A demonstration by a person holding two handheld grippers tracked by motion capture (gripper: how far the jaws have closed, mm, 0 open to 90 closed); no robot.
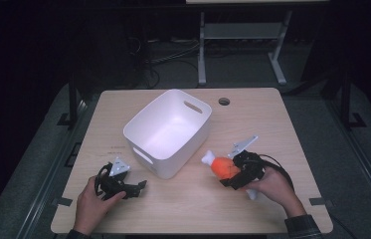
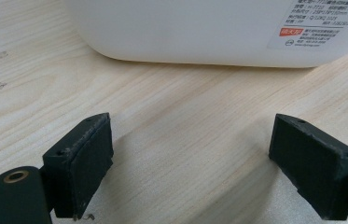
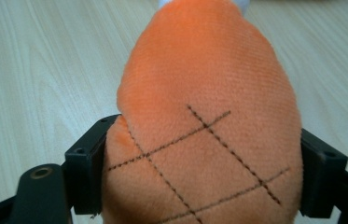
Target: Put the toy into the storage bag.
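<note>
Orange plush drumstick toy with white bone end (image 1: 223, 167) clamped in right hand-held gripper (image 1: 233, 173), just beside white plastic bin (image 1: 145, 152). Left hand-held gripper (image 2: 190, 158) resting on wooden tabletop (image 1: 272, 119), jaws apart, empty. Next, probably: lift toy over bin rim, then release.

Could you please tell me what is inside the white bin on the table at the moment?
The white bin looks empty: its bare floor and far walls show in the high view. The foot of its near wall is hidden by the rim. The orange plush toy is outside, in the right gripper.

Room dark past 12 o'clock; overhead light hits the pale wooden table (image 1: 272, 129) evenly. Soft shadows under white plastic bin (image 1: 165, 130). Orange plush toy (image 3: 209, 116) close-up slightly soft.
</note>
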